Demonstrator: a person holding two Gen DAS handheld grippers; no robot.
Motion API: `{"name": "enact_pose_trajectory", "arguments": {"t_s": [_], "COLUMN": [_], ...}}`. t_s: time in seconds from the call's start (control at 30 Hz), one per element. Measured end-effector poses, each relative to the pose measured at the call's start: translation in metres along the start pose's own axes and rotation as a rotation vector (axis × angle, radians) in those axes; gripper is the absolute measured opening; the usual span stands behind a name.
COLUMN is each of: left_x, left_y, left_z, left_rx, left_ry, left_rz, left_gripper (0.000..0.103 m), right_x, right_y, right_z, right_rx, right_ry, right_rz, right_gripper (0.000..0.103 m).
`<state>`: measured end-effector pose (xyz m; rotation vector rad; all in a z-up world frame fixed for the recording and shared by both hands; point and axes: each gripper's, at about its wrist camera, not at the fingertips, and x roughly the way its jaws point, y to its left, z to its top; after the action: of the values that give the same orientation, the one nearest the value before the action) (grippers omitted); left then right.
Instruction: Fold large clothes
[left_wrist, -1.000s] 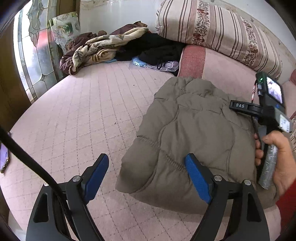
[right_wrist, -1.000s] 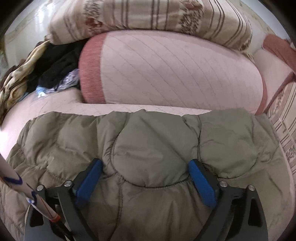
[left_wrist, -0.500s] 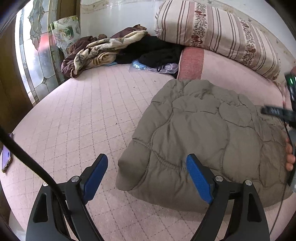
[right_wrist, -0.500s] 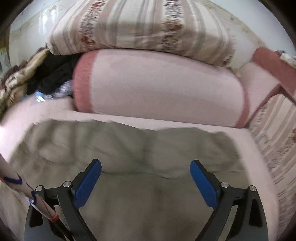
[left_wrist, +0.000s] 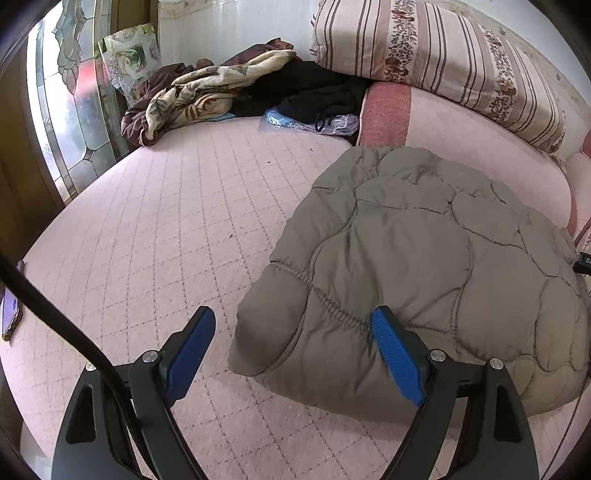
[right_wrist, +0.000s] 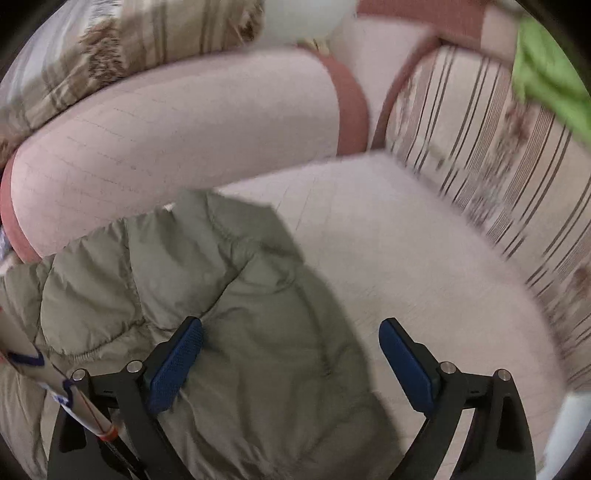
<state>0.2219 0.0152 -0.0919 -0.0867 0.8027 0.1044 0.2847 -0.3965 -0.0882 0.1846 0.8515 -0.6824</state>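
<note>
An olive-green quilted jacket lies folded into a compact bundle on the pink quilted bed. My left gripper is open and empty, hovering over the jacket's near left corner. In the right wrist view the jacket fills the lower left. My right gripper is open and empty above the jacket's right edge, with its right finger over bare bedding. That view is motion-blurred.
A pink bolster and a striped pillow lie behind the jacket. A heap of clothes and blankets sits at the far left by a stained-glass door. A striped cushion and green cloth lie at the right.
My right gripper has lifted off the jacket and swung to the right, now off its right edge. It has nearly left the left wrist view. My left gripper has barely moved.
</note>
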Motion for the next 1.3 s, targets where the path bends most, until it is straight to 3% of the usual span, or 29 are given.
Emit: {"name": "enact_pose_trajectory", "arguments": {"t_s": [0.1,0.2,0.3,0.43,0.6,0.7,0.83,0.9,1.1,1.3], "left_x": [-0.011,-0.024,-0.026,-0.001,0.01,0.007,0.0,-0.003,0.006,-0.002], "left_y": [0.004,0.014,0.024,0.028,0.03,0.036,0.059,0.073,0.106,0.118], "left_z": [0.001,0.003,0.004,0.0,-0.007,-0.008,-0.006,-0.004,0.0,0.002], "left_rx": [-0.013,-0.043,-0.077,-0.038,-0.028,-0.03,-0.118,-0.157,-0.23,-0.254], "left_ry": [-0.01,-0.036,-0.025,0.094,0.152,0.174,0.18,0.164,0.18,0.134], "left_rz": [-0.025,-0.039,-0.035,0.037,0.031,-0.001,-0.082,-0.063,-0.002,0.053], "left_gripper": [0.086,0.086,0.086,0.086,0.086,0.086,0.086,0.086,0.086,0.086], "right_x": [-0.036,-0.079,-0.101,-0.089,-0.041,-0.055,-0.098,-0.119,-0.149,-0.175], "right_y": [-0.002,-0.017,-0.027,-0.038,-0.05,-0.052,-0.036,-0.033,-0.006,0.091], "right_z": [-0.013,-0.045,-0.079,-0.117,-0.123,-0.114,-0.114,-0.124,-0.148,-0.136], "right_rx": [-0.059,-0.091,-0.125,-0.12,-0.018,0.017,-0.089,-0.101,-0.082,-0.183], "right_ry": [-0.045,-0.064,-0.053,0.037,0.188,0.166,0.076,0.045,0.078,0.023], "right_rz": [0.062,0.14,0.164,0.159,0.151,0.108,0.117,0.147,0.321,0.426], "right_gripper": [0.096,0.096,0.096,0.096,0.098,0.097,0.094,0.094,0.093,0.089]}}
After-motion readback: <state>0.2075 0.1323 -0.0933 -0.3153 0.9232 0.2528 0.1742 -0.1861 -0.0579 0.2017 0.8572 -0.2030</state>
